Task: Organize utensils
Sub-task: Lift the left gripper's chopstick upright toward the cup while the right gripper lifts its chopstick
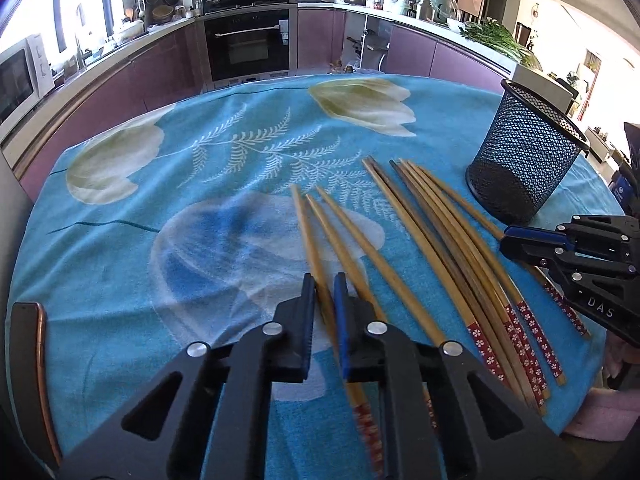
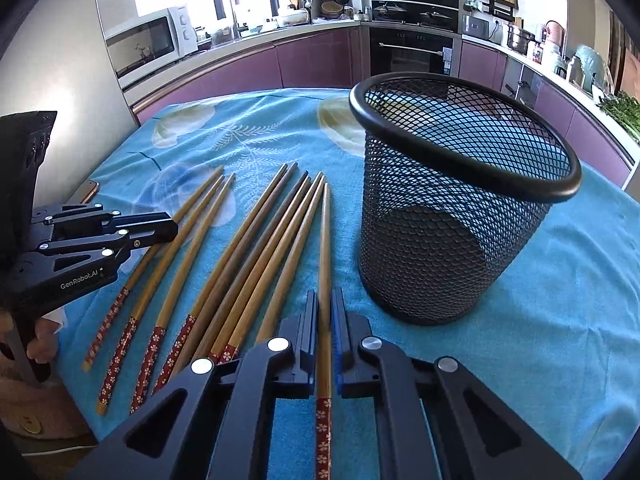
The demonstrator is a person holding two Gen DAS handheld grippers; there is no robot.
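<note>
Clamped between the left gripper's (image 1: 323, 286) pads is one chopstick (image 1: 310, 248), the leftmost of a loose group of three (image 1: 340, 236) lying on the blue cloth (image 1: 120, 264). Its plain tip points away toward the far side of the table, and its red flowered end passes back under the tool, blurred in the left wrist view. The jaws stand together on it, with only the stick's width between them.

Over on the other side, the right gripper (image 2: 325, 308) is likewise closed on a single chopstick (image 2: 325, 248), the one lying rightmost of all, nearest the mesh cup (image 2: 460, 216). Its red patterned end shows below the jaws and its tip points away across the cloth.

Between the two held sticks lies the rest of the set: a bundle of six chopsticks (image 2: 256, 248), lying close together and partly overlapping, all with tips pointing away and red flowered ends toward the person. Some of them look darker brown than the others.

That black mesh cup stands upright on the cloth, just right of the sticks, and nothing can be seen inside it.

At the cloth's left edge lies a phone (image 1: 32, 360) with a copper-coloured rim. A hand (image 2: 40, 340) grips the left tool's handle in the right wrist view. Behind the table runs a kitchen with purple cabinets (image 1: 152, 76), a built-in oven (image 1: 248, 44) and a white microwave (image 2: 148, 40).
</note>
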